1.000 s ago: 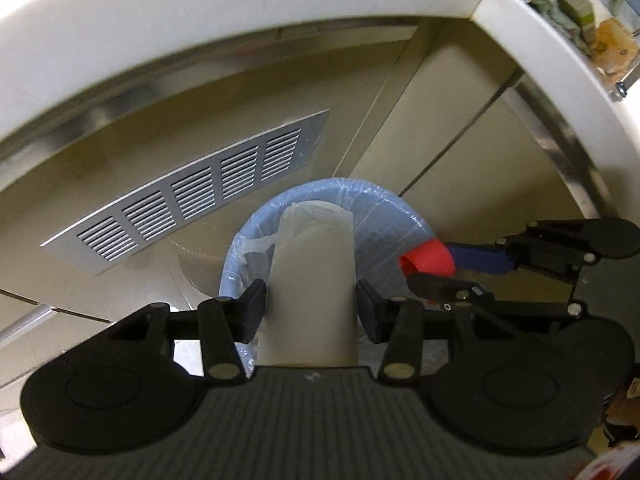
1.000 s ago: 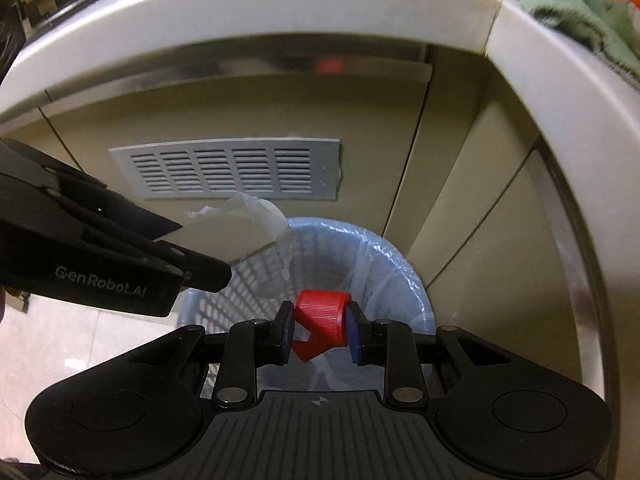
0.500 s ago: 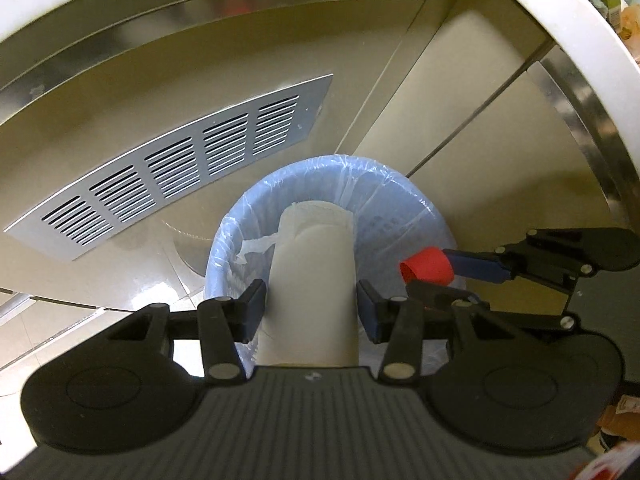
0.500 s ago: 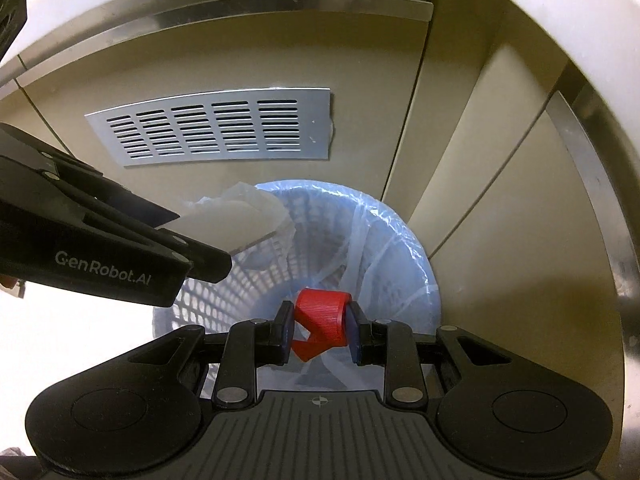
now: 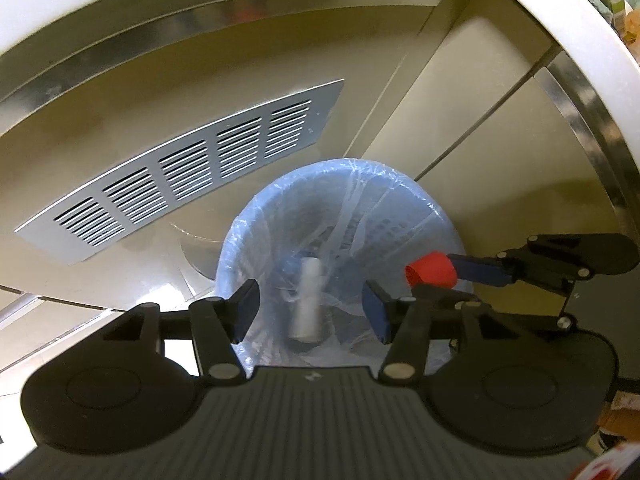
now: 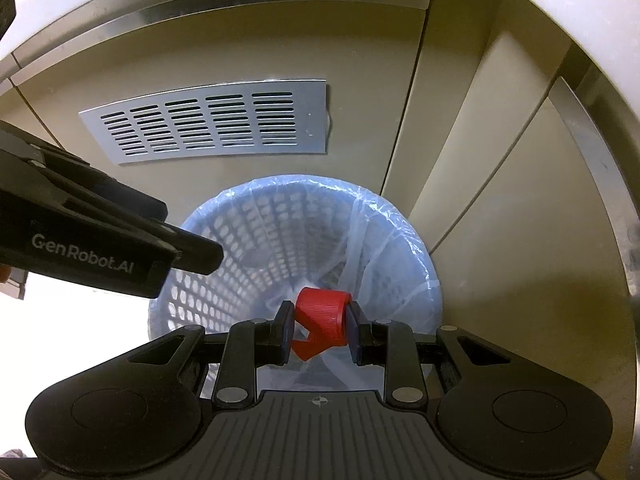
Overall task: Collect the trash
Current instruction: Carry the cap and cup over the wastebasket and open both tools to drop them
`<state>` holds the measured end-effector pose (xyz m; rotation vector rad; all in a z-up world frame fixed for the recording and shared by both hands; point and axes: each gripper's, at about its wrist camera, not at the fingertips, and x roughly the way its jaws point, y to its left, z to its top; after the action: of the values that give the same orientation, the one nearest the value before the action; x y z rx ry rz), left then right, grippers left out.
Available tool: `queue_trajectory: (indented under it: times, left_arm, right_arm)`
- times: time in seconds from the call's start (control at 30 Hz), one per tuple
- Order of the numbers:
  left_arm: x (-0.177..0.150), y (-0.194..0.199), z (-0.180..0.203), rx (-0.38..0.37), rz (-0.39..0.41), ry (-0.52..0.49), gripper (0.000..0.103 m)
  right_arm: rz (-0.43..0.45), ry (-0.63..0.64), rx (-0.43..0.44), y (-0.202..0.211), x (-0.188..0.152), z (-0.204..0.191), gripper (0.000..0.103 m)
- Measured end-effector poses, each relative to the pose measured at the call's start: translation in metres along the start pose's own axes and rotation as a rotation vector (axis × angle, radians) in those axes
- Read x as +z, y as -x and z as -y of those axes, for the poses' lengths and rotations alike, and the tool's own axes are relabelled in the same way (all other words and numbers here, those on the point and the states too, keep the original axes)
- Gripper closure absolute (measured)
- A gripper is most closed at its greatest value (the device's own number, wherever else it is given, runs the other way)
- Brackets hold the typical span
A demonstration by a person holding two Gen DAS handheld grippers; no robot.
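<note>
Over the lined bin (image 5: 352, 208), your left gripper (image 5: 310, 310) is standing open with nothing between its pads; its jaws have just been opening, and the pale paper roll (image 5: 306, 300) is blurring below them, inside the bag and clear of the pads. Your right gripper (image 6: 318, 330) is clamping the red cap (image 6: 322, 320) near the bin's right side, just above the liner. You are risking a miss there: if the cap is sitting over the rim rather than the opening, it could bounce off the plastic and roll across the floor. Both grippers are crowding the same opening, so a sideways move could be knocking them together or snagging the loose liner.
</note>
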<state>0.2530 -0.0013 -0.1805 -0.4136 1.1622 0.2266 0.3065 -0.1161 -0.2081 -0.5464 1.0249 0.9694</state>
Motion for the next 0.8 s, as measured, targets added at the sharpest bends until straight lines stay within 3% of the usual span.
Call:
queue_trajectory:
  times: [0.6, 0.73, 0.8]
  left_arm:
    - [-0.003, 0.014, -0.011, 0.028, 0.021, 0.011, 0.05]
    - [-0.004, 0.015, -0.013, 0.027, 0.021, 0.014, 0.05]
    - [-0.004, 0.016, -0.014, 0.026, 0.023, 0.015, 0.05]
  right_arm:
    - [-0.013, -0.007, 0.011, -0.006, 0.003, -0.003, 0.074]
    - [-0.013, -0.02, 0.009, -0.006, 0.004, -0.003, 0.054]
    - [-0.011, -0.017, 0.007, -0.005, 0.004, -0.004, 0.053]
